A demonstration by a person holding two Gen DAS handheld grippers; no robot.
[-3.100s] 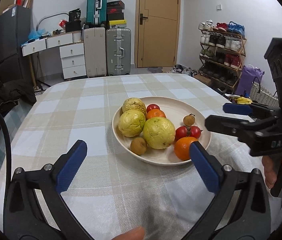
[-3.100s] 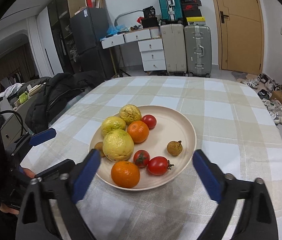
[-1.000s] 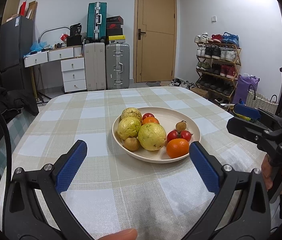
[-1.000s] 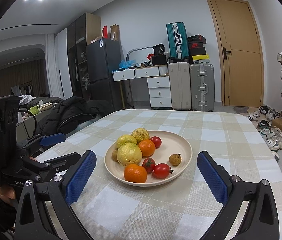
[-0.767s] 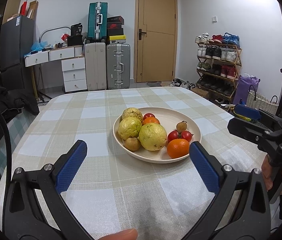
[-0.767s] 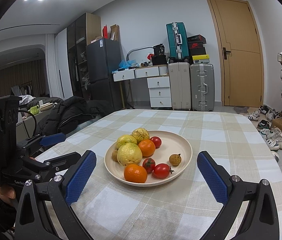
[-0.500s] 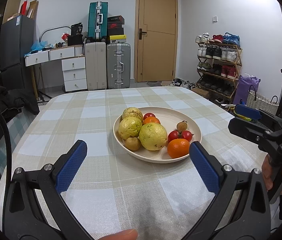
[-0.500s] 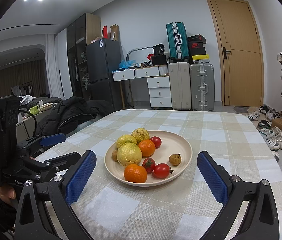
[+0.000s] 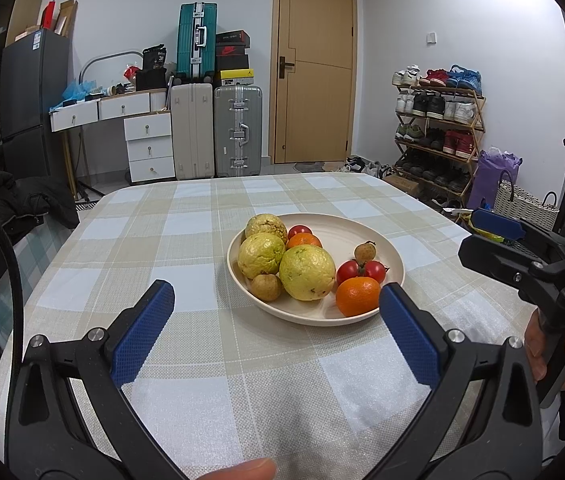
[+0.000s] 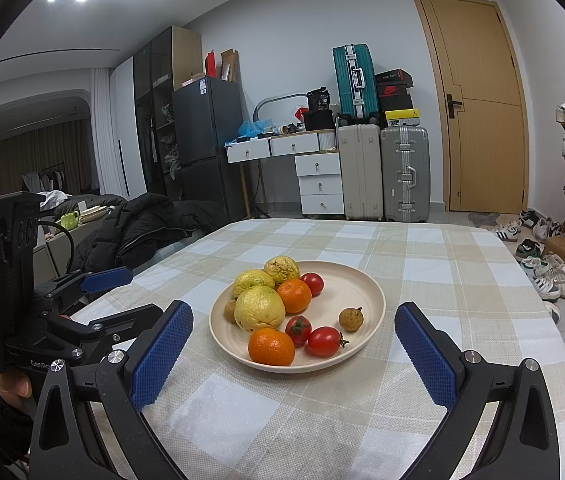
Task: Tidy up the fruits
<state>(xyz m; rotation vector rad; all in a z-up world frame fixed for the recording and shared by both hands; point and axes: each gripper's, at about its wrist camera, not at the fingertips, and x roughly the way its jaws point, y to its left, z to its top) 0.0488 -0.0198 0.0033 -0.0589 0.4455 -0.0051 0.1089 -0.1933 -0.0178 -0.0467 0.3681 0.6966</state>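
A cream plate point(image 9: 366, 232) point(image 10: 358, 280) sits mid-table on the checked cloth, holding three yellow-green guavas point(image 9: 307, 267) point(image 10: 259, 308), two oranges point(image 9: 357, 296) point(image 10: 271, 346), red tomatoes point(image 9: 348, 271) point(image 10: 323, 341) and small brown fruits point(image 9: 364, 251) point(image 10: 350, 318). My left gripper point(image 9: 276, 330) hangs open just short of the plate's near rim, nothing between its blue pads. My right gripper point(image 10: 293, 354) is open too, framing the plate from the other side, empty. Each gripper appears in the other's view, held by a hand.
The table point(image 9: 186, 360) has bare cloth all around the plate. A black jacket point(image 10: 142, 220) lies on a seat at the left table edge. Suitcases point(image 10: 404, 172), drawers and a shoe rack point(image 9: 434, 136) stand against the far walls.
Over three seconds both grippers pulled back and levelled, so the plate looks smaller and further off. In the last second almost nothing moved. The fruits keep their places.
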